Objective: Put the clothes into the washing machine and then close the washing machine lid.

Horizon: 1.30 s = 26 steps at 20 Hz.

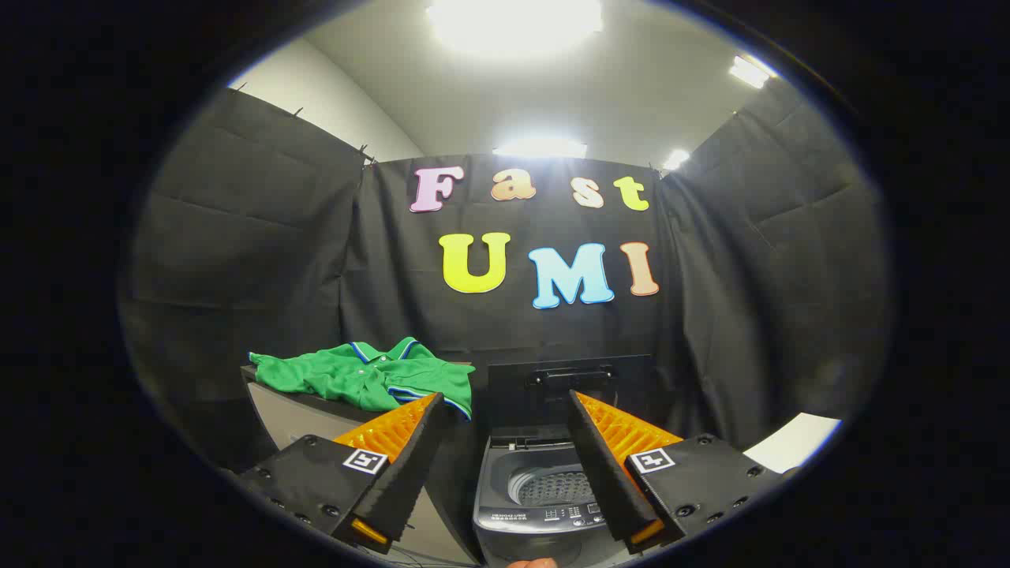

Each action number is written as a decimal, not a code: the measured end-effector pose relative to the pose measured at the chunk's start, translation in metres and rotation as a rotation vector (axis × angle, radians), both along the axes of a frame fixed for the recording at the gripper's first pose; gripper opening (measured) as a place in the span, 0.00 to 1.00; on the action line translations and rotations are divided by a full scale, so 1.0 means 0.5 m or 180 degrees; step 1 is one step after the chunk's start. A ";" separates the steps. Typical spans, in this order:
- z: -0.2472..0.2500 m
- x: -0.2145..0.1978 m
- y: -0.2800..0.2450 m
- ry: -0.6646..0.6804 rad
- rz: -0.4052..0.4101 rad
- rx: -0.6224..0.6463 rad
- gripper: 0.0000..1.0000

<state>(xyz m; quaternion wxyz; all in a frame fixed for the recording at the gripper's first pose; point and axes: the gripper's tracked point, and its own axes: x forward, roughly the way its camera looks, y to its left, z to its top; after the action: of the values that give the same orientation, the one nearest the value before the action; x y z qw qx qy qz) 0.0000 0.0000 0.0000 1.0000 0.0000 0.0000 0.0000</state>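
Two fingers of the gripper (505, 410) spreading wide, gripping nothing. Sitting between and just beyond them, the washing machine (544, 505), lid (570, 390) standing upright, drum showing. Lying crumpled on a grey cabinet (304, 418) beside the machine, beyond the left finger, a green shirt (367, 379). Nothing blocking the drum opening.

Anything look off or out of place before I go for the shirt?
Nothing stands out. The green shirt lies crumpled on the grey stand beside the washing machine, one edge hanging over the side. The lid stands upright, drum exposed. The tongs are open, holding nothing.
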 end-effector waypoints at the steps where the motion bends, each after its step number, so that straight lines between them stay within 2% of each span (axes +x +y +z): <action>1: 0.000 0.000 0.000 0.0001 -0.0001 0.0003 0.96; 26: -0.019 -0.015 -0.007 0.0117 -0.0048 -0.0166 0.95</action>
<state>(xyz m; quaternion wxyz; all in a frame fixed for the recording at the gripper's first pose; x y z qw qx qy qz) -0.0074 -0.0036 -0.0097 0.9995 -0.0261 0.0184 -0.0075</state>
